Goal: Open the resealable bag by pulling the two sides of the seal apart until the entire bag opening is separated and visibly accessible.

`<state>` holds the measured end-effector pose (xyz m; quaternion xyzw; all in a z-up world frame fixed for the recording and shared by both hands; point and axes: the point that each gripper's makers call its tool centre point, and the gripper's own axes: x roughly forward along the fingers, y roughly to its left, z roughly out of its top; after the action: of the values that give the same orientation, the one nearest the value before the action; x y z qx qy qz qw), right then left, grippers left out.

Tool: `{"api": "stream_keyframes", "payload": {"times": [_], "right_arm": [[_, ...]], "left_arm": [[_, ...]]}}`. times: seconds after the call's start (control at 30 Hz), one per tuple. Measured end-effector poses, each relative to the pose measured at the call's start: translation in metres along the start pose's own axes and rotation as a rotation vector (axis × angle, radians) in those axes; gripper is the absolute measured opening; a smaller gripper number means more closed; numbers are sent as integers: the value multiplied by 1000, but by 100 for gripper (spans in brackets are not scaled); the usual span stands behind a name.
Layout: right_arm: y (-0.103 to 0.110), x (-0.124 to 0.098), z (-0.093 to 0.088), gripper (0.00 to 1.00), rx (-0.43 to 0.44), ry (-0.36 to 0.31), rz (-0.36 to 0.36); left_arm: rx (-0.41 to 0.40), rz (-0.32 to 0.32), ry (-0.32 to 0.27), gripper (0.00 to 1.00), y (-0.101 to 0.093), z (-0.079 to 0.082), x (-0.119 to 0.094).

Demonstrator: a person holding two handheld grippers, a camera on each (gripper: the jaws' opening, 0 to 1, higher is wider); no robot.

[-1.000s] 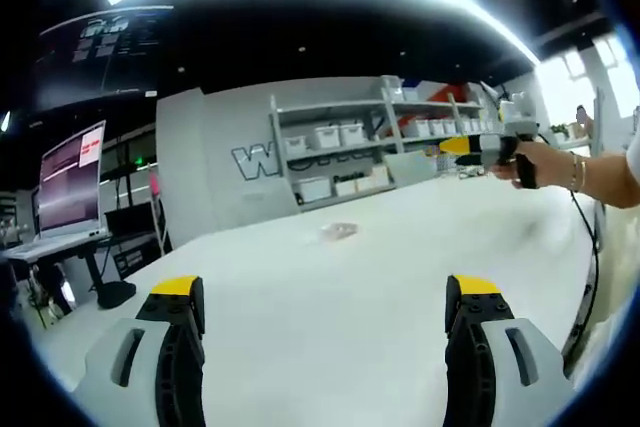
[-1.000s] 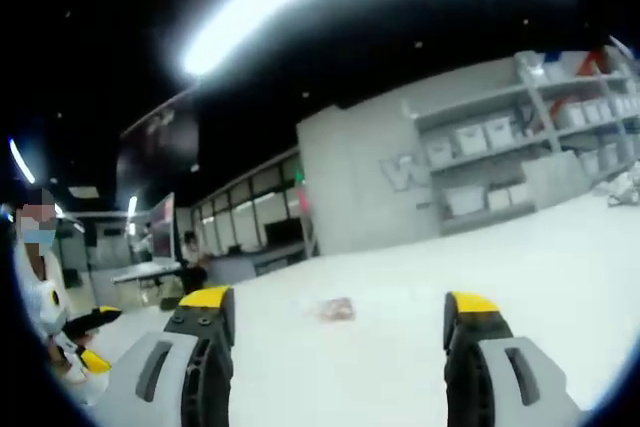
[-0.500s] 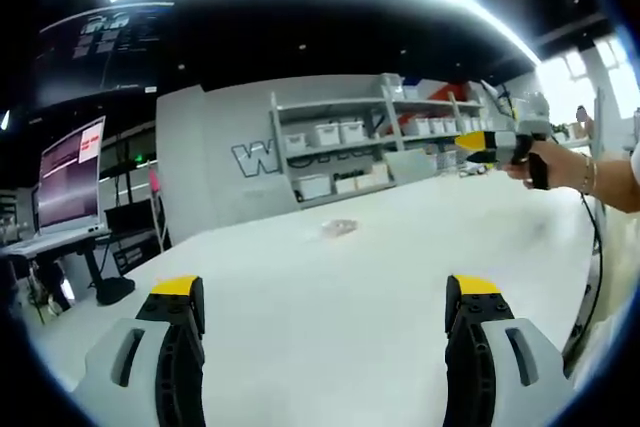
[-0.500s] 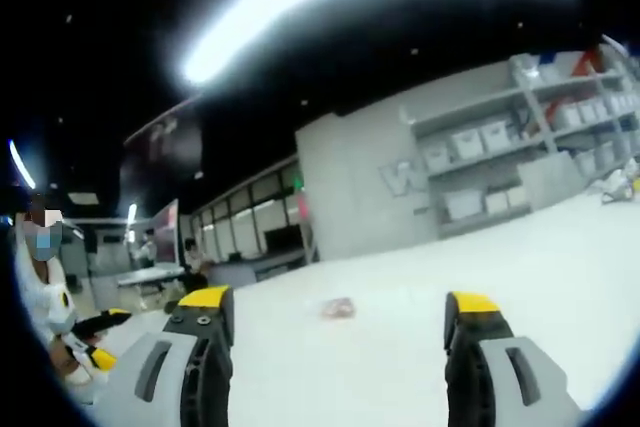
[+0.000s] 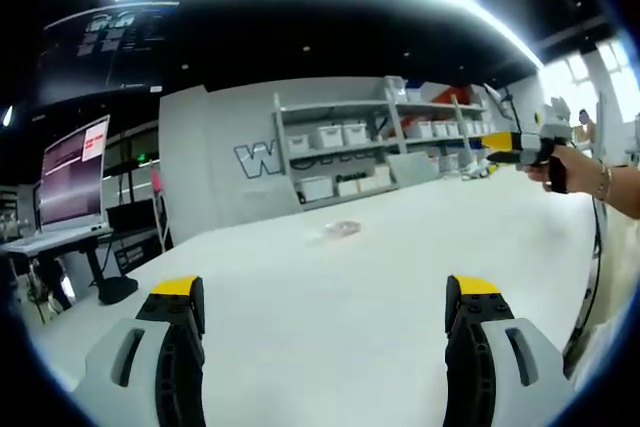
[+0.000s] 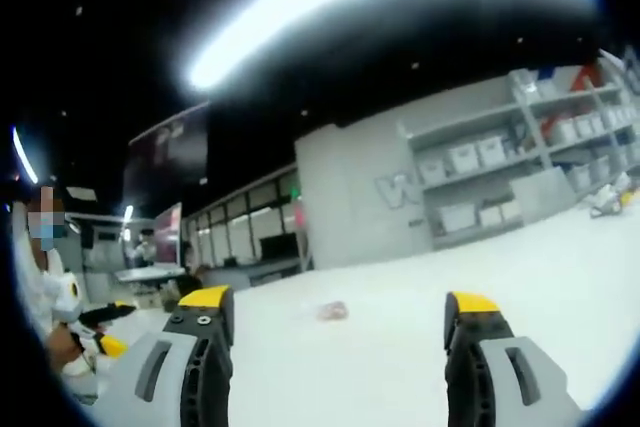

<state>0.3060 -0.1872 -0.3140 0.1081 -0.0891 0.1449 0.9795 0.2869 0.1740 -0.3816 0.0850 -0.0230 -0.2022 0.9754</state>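
Left gripper view: own left tongs (image 5: 325,292) spread wide, jaws well apart, nothing between them, held low above the near edge of the white surface (image 5: 400,267). Resealable bag (image 5: 342,230) lying flat and small, far out on the surface, alone, well apart from both pairs of tongs, seal not discernible at this range. Off to the right, the right tongs (image 5: 492,141) held up in a hand (image 5: 555,162), well above the surface and nowhere near the bag; jaw spacing there too small to read. Grey shelving (image 5: 380,142) with white bins along the far wall, a lit monitor (image 5: 72,175) far left.

Right gripper view: right tongs (image 6: 335,302) likewise wide open and empty, bag (image 6: 331,311) lying far ahead, roughly between the two jaws. Apparently lined up that way to give a straight run toward the bag. A person (image 6: 45,292) at the far left edge.

Judging by the layout: approach stage only, seal untouched, bag presumably closed. Both pairs parked open, probably so that each can pinch one side of the seal on arrival. Flat, thin film on a smooth surface — likely awkward to lift an edge from.
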Motion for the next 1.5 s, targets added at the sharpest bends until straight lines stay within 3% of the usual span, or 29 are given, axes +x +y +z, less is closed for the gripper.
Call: {"api": "stream_keyframes", "payload": {"times": [0.3,0.8,1.0,1.5], "right_arm": [[-9,-27,-3,89,22,-13,-26],[-26,-69,9,90,-10,-77,-91],[-40,-84,5,90,15,-83,-126],[-55,-100,10,91,-3,-129,-176]], "left_arm": [[-1,-6,4,99,-2,-2,2],[6,6,8,98,0,-4,2],[9,1,10,98,-1,-4,5],[-9,71,-7,97,24,-8,4]]}}
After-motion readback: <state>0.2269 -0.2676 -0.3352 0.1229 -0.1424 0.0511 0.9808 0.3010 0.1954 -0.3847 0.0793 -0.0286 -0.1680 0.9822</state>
